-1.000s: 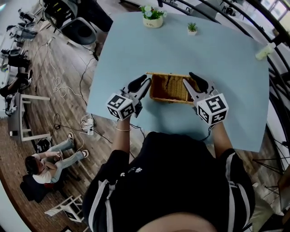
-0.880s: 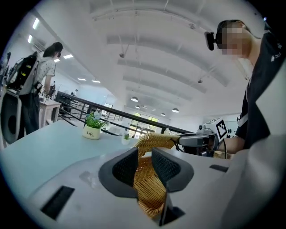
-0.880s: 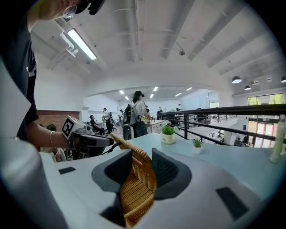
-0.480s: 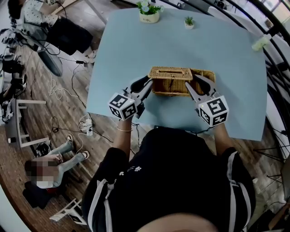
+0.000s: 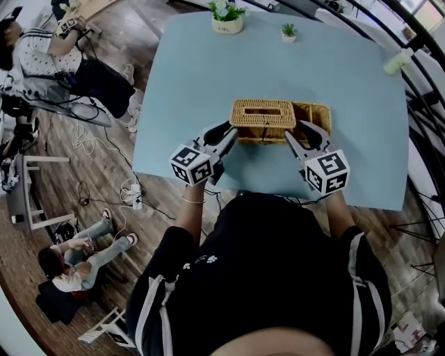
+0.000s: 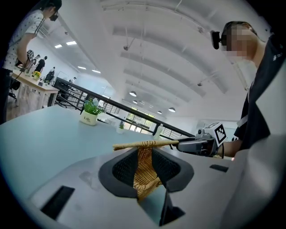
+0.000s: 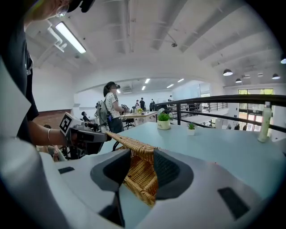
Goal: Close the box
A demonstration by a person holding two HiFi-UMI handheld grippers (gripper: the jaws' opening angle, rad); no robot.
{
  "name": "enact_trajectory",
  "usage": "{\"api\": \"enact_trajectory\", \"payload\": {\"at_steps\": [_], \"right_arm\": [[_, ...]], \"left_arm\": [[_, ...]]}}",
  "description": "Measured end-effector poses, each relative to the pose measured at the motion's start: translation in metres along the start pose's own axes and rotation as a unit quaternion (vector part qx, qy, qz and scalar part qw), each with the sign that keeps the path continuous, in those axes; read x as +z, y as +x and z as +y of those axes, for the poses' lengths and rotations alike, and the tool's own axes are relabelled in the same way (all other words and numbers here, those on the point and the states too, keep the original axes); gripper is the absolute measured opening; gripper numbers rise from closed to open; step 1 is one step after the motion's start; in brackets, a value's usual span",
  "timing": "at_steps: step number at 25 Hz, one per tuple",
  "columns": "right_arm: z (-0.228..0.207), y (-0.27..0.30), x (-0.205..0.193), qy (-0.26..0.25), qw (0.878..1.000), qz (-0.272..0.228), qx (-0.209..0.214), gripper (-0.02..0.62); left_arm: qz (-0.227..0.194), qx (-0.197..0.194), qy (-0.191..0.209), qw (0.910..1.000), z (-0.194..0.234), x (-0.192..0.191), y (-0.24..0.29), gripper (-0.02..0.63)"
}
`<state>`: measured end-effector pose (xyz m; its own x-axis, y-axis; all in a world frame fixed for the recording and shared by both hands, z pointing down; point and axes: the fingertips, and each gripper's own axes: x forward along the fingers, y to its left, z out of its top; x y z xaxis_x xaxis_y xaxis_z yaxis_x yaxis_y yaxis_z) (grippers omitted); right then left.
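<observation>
On the blue table (image 5: 188, 83) the woven lid (image 5: 263, 112), with a slot in its top, is held by both ends and covers most of the box (image 5: 316, 115), whose right end shows past the lid's right edge; whether the lid has seated on the rim cannot be told. The left gripper (image 5: 228, 132) pinches the lid's left side wall, its dark pads pressed on the wicker, and the right gripper (image 5: 300, 131) pinches the right side wall the same way. Each gripper view shows the wicker wall between the pads and the flat top running across to the other gripper. Well apart from the box, along the table's far edge, stand a larger potted plant (image 5: 227, 17), a small potted plant (image 5: 288, 31) and, at the far right corner, a pale bottle (image 5: 395, 62). Off the table to the left, cables (image 5: 87, 128) trail over the wooden floor, one person (image 5: 69, 261) sits low beside a chair, and another (image 5: 42, 42) is at the top corner.
</observation>
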<state>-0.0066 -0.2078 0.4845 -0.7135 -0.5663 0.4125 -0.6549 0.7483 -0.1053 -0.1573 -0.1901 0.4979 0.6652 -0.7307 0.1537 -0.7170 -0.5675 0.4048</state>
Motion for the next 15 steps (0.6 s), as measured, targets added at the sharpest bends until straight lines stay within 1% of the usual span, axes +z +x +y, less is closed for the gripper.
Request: {"api": "enact_trajectory", "payload": {"at_steps": [2,7,15], "right_arm": [[0.001,-0.001,-0.006,0.009,1.0,0.006,0.001,0.16],[0.002,-0.001,-0.019,0.054,0.998,0.015,0.007,0.16],[0.005,0.001,-0.035,0.068,0.997,0.038,0.003,0.152]], "left_arm": [[0.006,0.001,-0.002,1.0,0.0,-0.005,0.0,0.083],[0.022,0.003,-0.002,0.9997,-0.002,-0.016,0.0,0.083],[0.035,0.012,-0.016,0.9992,0.002,-0.03,-0.004,0.083]]}}
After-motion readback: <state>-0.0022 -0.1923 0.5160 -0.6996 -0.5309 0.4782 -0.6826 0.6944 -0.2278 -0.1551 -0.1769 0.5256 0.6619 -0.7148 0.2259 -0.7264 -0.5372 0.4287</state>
